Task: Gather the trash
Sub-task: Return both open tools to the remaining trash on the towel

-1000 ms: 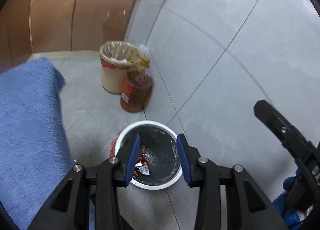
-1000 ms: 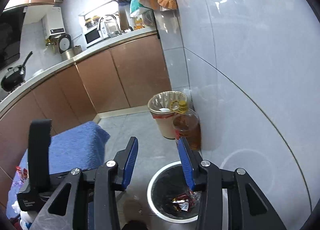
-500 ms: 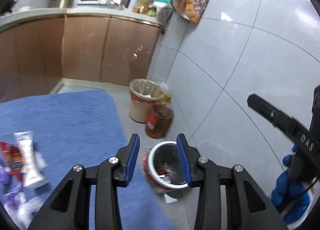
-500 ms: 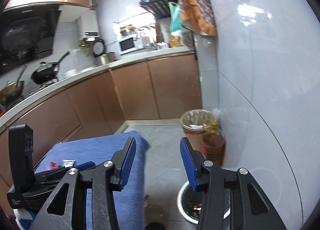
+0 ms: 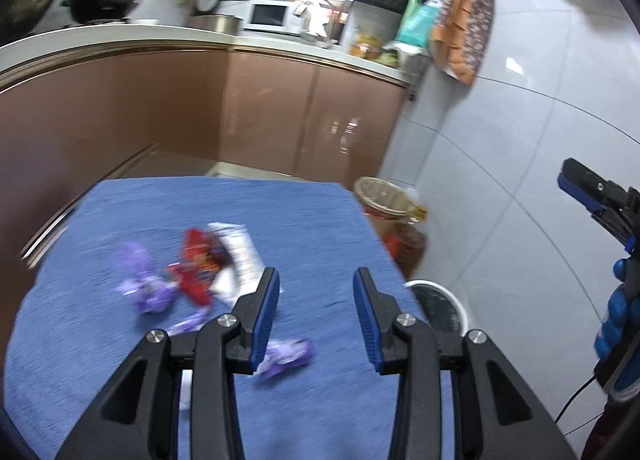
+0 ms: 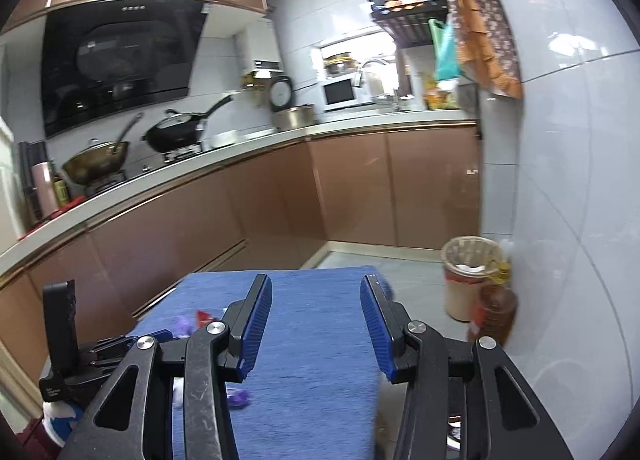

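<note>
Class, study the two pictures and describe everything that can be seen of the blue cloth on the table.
The blue cloth looks like a woven, slightly fuzzy fabric. It lies flat over a rectangular tabletop, with its edge hanging past the right side. Blurred trash rests on its left half: purple wrappers, a red packet and a white packet. Beside its right edge, lower down, stands a white-rimmed bin. Neither hand-held gripper touches it.

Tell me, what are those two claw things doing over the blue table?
A person is collecting trash with a gripper in each hand. Both the left gripper and the right gripper are open and hold nothing. Wrappers lie on the blue cloth. The white-rimmed bin stands on the floor beside the table.
</note>
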`<act>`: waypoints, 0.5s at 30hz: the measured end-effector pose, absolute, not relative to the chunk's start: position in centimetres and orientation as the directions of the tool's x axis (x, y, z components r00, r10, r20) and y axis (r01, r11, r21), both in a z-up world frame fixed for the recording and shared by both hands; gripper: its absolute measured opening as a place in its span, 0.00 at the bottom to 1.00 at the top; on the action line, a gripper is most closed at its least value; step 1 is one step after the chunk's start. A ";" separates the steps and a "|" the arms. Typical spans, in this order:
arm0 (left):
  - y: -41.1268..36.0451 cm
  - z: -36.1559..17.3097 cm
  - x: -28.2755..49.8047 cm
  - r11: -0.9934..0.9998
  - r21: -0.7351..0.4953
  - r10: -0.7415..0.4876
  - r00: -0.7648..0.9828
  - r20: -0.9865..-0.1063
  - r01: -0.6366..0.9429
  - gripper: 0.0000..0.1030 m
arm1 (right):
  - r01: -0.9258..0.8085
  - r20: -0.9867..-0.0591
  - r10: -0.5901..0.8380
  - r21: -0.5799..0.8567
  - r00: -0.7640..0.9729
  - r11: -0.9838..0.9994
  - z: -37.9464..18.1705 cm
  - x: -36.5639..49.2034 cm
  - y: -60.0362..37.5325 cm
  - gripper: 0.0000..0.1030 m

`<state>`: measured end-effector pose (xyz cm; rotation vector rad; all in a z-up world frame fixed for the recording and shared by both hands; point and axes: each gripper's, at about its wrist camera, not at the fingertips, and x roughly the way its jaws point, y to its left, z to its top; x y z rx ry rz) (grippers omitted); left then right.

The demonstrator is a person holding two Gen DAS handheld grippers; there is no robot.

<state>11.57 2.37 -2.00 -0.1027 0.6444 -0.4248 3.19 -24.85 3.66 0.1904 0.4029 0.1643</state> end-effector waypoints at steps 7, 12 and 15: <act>8.6 -2.3 10.5 0.938 -0.225 -0.345 0.754 -0.559 0.262 0.35 | -0.235 -0.384 0.301 0.210 0.873 0.949 3.4 3.5 -21.9 0.46; 10.7 -4.4 11.1 0.949 -0.226 -0.312 0.736 -0.601 0.219 0.35 | -0.336 -0.422 0.396 0.211 0.816 0.918 1.8 4.2 -19.5 0.50; 10.8 -6.0 11.7 0.952 -0.209 -0.305 0.713 -0.632 0.222 0.35 | -0.368 -0.462 0.424 0.210 0.779 0.906 0.3 5.2 -17.8 0.50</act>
